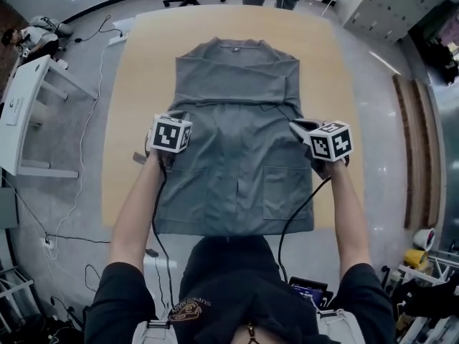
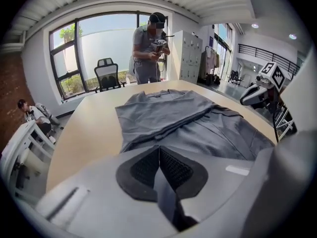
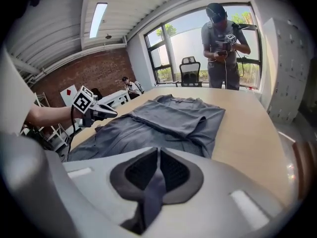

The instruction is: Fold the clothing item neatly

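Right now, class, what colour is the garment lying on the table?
Plain grey: the garment shows best in the head view.

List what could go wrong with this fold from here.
1. The left tool and right tool are each shut on only a thin pinch of the grey shirt. The fabric could slip out when lifted.
2. The folded-in sleeve layer lies loose on top, so a pull might drag it open or wrinkle it.
3. The hem lies at the near edge of the table, so an uneven lift could skew the fold.
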